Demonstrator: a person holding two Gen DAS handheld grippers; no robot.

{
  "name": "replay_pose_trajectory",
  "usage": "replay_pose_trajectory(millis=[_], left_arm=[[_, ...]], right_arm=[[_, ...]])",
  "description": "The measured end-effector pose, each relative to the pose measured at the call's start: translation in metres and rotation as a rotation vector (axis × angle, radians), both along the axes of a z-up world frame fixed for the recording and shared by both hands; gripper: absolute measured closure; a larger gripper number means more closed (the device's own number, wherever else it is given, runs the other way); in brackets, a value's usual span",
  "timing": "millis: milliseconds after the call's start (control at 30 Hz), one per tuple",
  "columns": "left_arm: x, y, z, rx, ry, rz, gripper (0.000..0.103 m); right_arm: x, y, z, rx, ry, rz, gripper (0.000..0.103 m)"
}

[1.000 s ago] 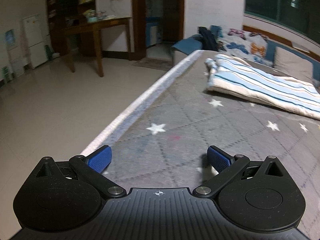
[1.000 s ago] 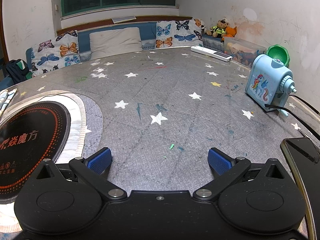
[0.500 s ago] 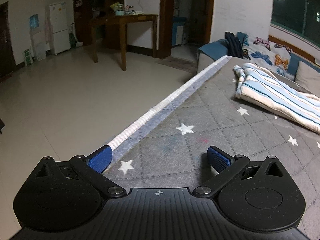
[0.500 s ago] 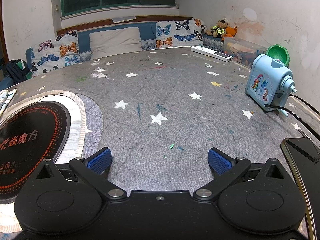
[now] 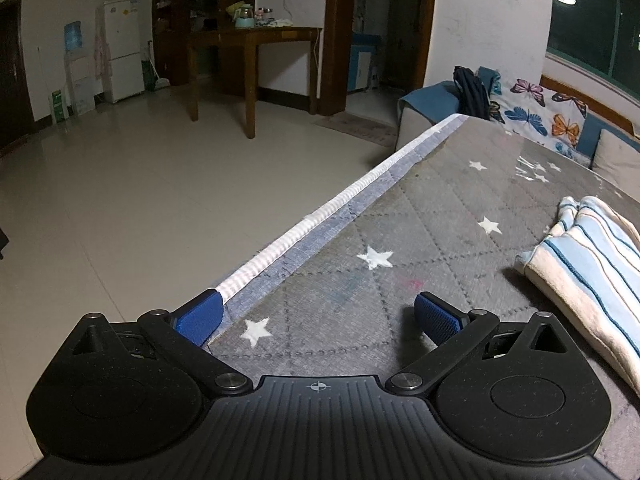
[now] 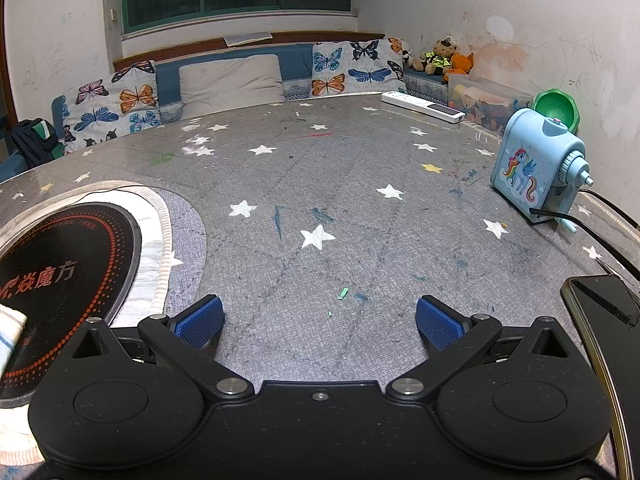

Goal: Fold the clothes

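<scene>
The folded cloth with light blue, white and dark blue stripes (image 5: 592, 268) lies on the grey quilted table cover with white stars (image 5: 440, 216). In the left wrist view it sits at the right side, just beside the gripper. Its long side runs from the near right edge of the picture up and away toward the left, and its stripes run the same way. The rumpled short end points toward the far side of the table. In the right wrist view only a small striped corner (image 6: 10, 334) shows at the bottom left, resting on the round black hot plate with red dots and white letters (image 6: 60, 276).

The left gripper (image 5: 318, 314) hangs over the table's white ribbed edge (image 5: 320, 216). Its two blue fingers (image 5: 436, 316) are spread wide apart and hold nothing. One finger is over the edge and the other is over the grey cover, near the cloth but not touching it.

The right gripper (image 6: 318, 316) is over the middle of the table. Its blue fingers (image 6: 200, 320) are also spread wide and hold nothing.

To the right stands a light blue box toy with a rainbow unicorn picture (image 6: 536, 172). A black phone (image 6: 604, 320) lies at the near right. Butterfly cushions (image 6: 116, 108) line the far bench.
</scene>
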State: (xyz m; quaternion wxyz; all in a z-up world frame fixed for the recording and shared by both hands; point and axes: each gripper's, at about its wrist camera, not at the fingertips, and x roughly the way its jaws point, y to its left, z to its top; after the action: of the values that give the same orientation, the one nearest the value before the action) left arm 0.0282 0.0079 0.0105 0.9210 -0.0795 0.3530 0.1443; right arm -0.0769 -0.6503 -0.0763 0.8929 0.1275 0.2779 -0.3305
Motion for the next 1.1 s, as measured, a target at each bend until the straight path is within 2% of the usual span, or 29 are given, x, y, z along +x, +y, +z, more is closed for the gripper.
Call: replay_pose_trajectory(millis=[233,300,333,1100], left_arm=[[0.044,-0.037,-0.003,-0.010,0.000,0.001,0.000],[0.003,-0.007,0.000,0.011,-0.025,0.000,0.000],[0.000,-0.006,0.000,0.011,-0.029,0.000,0.000],[0.004,-0.005,-0.003,0.016,-0.039,0.000,0.000]], right_arm=[[0.000,0.000,0.000,0.000,0.000,0.000,0.000],[0.000,0.000,0.000,0.000,0.000,0.000,0.000],[0.000,0.000,0.000,0.000,0.000,0.000,0.000],[0.000,0.000,0.000,0.000,0.000,0.000,0.000]])
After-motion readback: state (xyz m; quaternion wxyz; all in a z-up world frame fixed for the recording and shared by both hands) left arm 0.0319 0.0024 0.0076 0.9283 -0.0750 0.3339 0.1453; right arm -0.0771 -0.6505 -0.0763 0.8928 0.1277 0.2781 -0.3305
